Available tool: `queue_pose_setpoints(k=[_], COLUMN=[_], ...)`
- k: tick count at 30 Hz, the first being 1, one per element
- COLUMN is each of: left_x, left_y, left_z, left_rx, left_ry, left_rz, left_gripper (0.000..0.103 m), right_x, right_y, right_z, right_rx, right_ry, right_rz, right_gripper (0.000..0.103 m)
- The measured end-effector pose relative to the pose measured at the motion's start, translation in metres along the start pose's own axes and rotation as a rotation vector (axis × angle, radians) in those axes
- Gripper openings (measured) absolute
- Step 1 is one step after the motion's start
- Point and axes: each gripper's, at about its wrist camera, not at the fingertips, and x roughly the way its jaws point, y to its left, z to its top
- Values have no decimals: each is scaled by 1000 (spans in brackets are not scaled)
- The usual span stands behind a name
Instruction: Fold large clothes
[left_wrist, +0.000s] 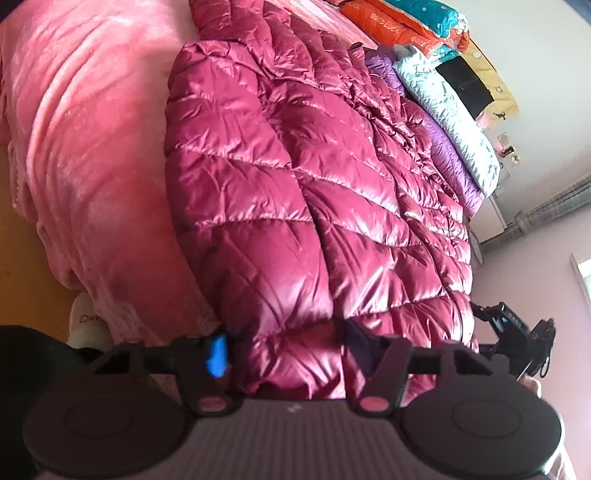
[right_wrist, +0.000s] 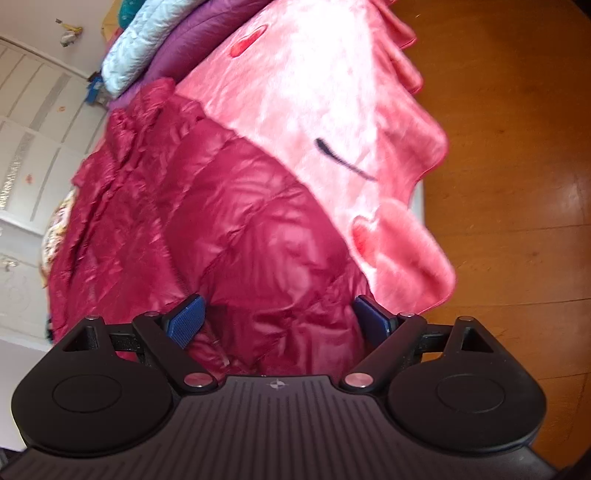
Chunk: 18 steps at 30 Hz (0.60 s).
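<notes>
We see a big shiny dark-pink puffy coat (left_wrist: 314, 177) lying flat on the soft pink blanket (left_wrist: 85, 147). Our left gripper (left_wrist: 284, 350) has its blue pads squeezing the coat's near edge. Our right gripper (right_wrist: 280, 317) is wide apart, with the coat's edge between its pads (right_wrist: 186, 319).

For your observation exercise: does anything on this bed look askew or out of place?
Nothing is damaged or spilled. The magenta puffer coat lies rumpled, bunched along one side, on the pink blanket, not yet folded flat.
</notes>
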Motion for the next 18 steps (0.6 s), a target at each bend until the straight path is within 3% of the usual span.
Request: queue_pose_setpoints(k=[1,4,6,9,13,15,17,18], left_x=[-2,-5,-4,-1,1,0,-1,-2], left_y=[-2,-7,-10,-14,-17,-18,-17,-17], left_z=[-1,-3,-4,-4,0,4,7,9], left_rx=[10,23,26,32,34,46,42,34], left_ry=[-2,-7,1,6,1,-9,-20,-24], left_rz=[8,-22,-33,-52,-84,-92,-107,-121], left_gripper=[54,55,56,57,52,34,26,22], right_x=[-2,-11,-18,-28,-35,-29,-25,-24], right_y=[3,15,19,26,29,34,39,42], right_z=[-1,-5,-6,-8,-8,-9,-10,-11], right_rx=[-18,-75,-92,-115,-118,-127,-143,-158], right_ry=[-5,-37,-57,-94,-99,-71,-51,-58], right_rz=[8,33,77,135,221,231,222,209], right_gripper=[103,87,72,65,65,86,86,78])
